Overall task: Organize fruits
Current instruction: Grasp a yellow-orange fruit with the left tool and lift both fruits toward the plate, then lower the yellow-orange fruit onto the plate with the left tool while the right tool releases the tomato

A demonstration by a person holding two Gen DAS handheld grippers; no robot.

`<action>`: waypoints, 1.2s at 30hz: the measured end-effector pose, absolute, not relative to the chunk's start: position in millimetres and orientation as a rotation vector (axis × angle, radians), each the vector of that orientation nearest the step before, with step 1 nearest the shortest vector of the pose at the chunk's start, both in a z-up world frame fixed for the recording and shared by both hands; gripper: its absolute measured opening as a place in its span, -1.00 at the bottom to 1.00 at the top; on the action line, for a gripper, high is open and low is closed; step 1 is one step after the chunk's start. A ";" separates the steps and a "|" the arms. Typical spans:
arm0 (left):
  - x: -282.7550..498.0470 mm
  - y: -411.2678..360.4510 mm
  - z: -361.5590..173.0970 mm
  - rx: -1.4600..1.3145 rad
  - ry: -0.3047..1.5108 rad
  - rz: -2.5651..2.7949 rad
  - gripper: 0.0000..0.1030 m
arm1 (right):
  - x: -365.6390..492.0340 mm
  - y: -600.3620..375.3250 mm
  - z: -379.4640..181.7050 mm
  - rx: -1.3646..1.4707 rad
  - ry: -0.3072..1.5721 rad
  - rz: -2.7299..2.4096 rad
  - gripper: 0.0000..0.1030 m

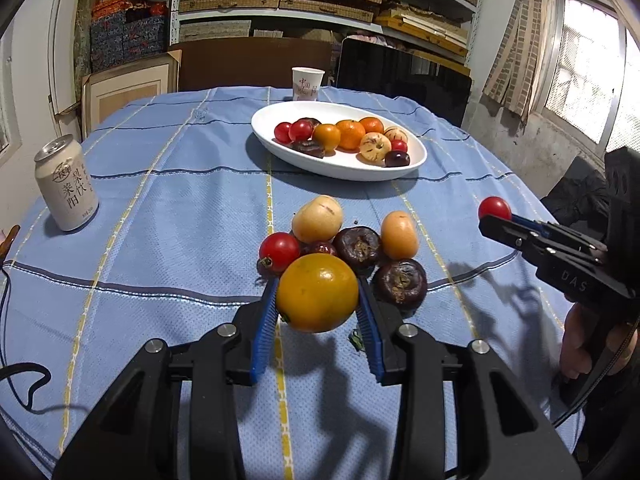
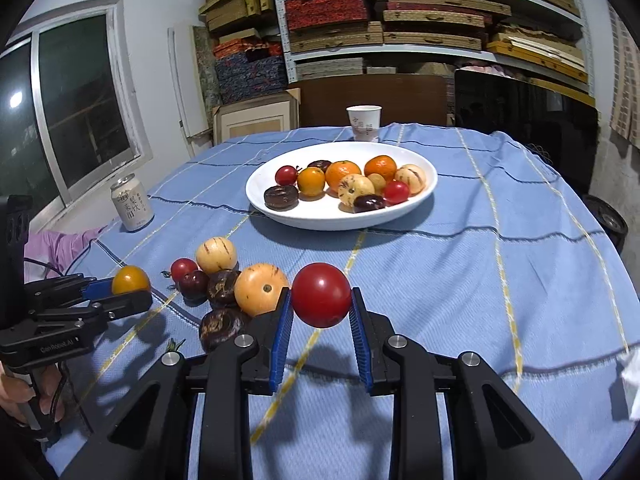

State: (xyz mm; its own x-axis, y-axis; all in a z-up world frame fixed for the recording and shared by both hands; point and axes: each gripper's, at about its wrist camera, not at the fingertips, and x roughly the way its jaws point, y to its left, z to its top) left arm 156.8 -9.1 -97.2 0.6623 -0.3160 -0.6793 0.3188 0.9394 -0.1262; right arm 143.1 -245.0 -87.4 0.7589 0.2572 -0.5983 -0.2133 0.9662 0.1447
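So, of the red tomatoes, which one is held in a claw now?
The red tomato gripped between the right claw fingers, above the cloth. The other red ones lie in the white plate or the loose pile.

Bright indoor light, soft shadows on tablecloth [image 1: 160, 200], fisheye-curved dark edges

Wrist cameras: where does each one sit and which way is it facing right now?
Left wrist: behind the left claw, clamped on a yellow-orange fruit, facing the white plate across the table; right claw and hand show at right.
Right wrist: behind the right claw, clamped on a red tomato, facing the same plate; left claw and hand at left.
Shared: plate, loose fruit pile, can, paper cup.
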 end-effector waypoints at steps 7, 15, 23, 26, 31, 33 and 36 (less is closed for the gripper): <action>139.7 -3.4 -60.7 -0.015 0.727 -0.390 -0.28 | 121.8 -254.4 -83.2 0.094 0.665 0.235 -0.44; 149.5 -5.7 10.3 0.019 0.669 -0.407 -0.28 | 113.1 -257.2 -35.0 0.021 0.589 0.251 -0.44; 227.6 -41.2 49.0 0.066 0.678 -0.391 -0.28 | 159.7 -262.8 35.4 -0.038 0.503 0.237 -0.44; 273.3 -55.7 42.3 0.051 0.711 -0.391 -0.28 | 202.0 -262.6 43.0 -0.033 0.526 0.236 -0.44; 351.1 -69.1 8.8 -0.015 0.804 -0.392 -0.28 | 283.4 -258.1 30.8 -0.028 0.617 0.288 -0.44; 376.5 -72.3 -8.2 -0.021 0.837 -0.375 -0.28 | 315.1 -257.8 17.2 -0.013 0.660 0.302 -0.44; 410.1 -75.6 -37.5 -0.045 0.902 -0.355 -0.28 | 357.1 -254.6 -12.4 0.007 0.728 0.307 -0.44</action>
